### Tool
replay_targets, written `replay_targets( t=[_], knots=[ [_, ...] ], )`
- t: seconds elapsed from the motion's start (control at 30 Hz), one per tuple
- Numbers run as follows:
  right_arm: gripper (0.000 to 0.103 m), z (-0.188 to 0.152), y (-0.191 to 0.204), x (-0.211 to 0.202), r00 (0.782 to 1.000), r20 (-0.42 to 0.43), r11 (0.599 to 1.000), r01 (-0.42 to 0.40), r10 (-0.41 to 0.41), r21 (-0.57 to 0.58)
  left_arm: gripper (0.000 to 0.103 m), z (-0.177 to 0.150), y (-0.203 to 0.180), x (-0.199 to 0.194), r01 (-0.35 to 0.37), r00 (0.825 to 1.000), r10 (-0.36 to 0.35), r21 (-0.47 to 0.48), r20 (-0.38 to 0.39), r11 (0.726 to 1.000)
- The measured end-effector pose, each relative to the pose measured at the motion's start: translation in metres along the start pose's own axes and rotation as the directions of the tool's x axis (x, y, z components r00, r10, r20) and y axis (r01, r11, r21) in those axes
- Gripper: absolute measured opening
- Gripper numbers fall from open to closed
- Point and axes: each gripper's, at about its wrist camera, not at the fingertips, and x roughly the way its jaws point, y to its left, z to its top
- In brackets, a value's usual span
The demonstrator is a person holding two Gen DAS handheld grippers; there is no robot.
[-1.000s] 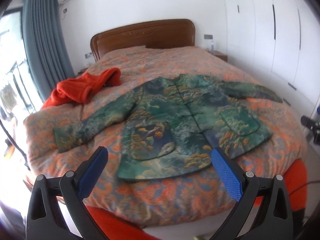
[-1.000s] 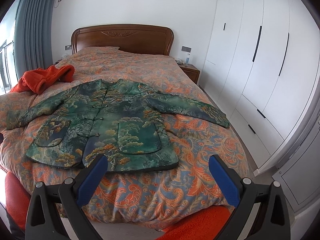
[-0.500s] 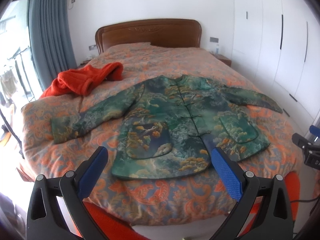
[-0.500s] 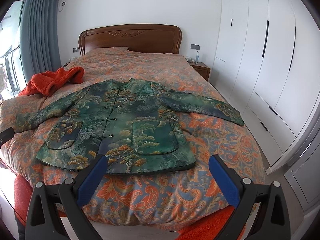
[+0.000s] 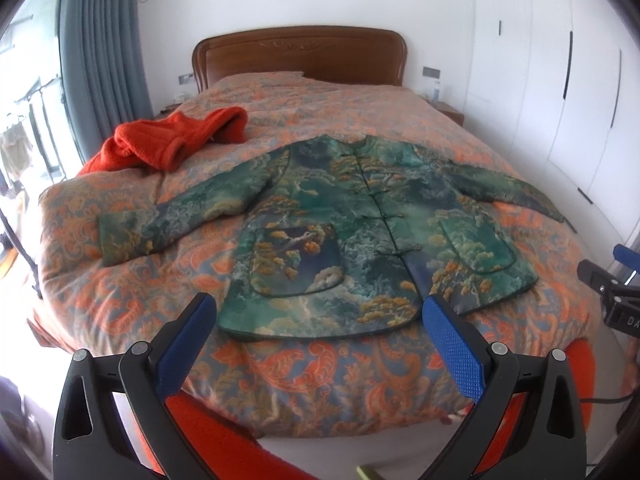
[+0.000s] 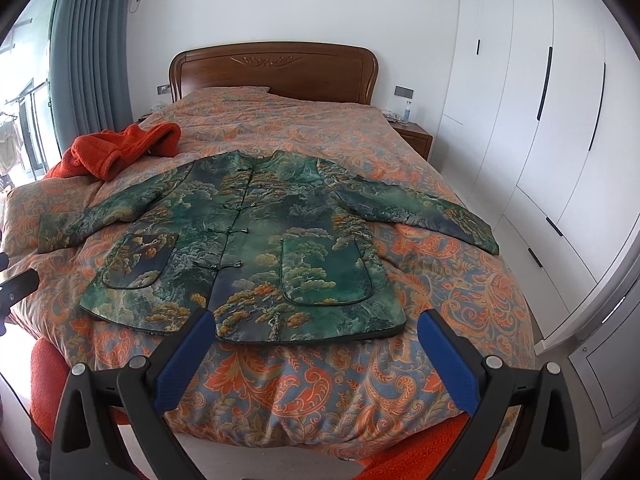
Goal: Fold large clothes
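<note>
A green patterned jacket (image 5: 360, 224) (image 6: 256, 248) lies flat and buttoned on the bed, front up, both sleeves spread out to the sides. Its hem faces me near the bed's foot. My left gripper (image 5: 320, 316) hovers open just short of the hem, holding nothing. My right gripper (image 6: 310, 332) is open too, over the foot of the bed below the hem's right half. Part of the right gripper's black body (image 5: 608, 292) shows at the right edge of the left wrist view.
An orange-red fleece garment (image 5: 172, 144) (image 6: 120, 150) is bunched at the bed's left side. The orange paisley duvet (image 5: 320, 380) (image 6: 460, 280) covers the bed below a wooden headboard (image 6: 272, 70). White wardrobes (image 6: 540, 120) line the right; a grey curtain (image 5: 100, 48) hangs left.
Both grippers have swung so the bed and jacket sit more centred, and they have come slightly nearer the hem. The jacket has not moved. Both stay open.
</note>
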Motion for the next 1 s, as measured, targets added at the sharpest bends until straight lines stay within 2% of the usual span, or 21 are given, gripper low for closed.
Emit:
replay_targets(
  t=[1.0],
  knots=[
    [0.103,-0.01,0.001,0.011,0.999,-0.042,1.0,-0.008,0.009,0.019,0.103,-0.01,-0.005,0.003,-0.004,1.0,0.004,0.019,-0.009,1.0]
  ],
)
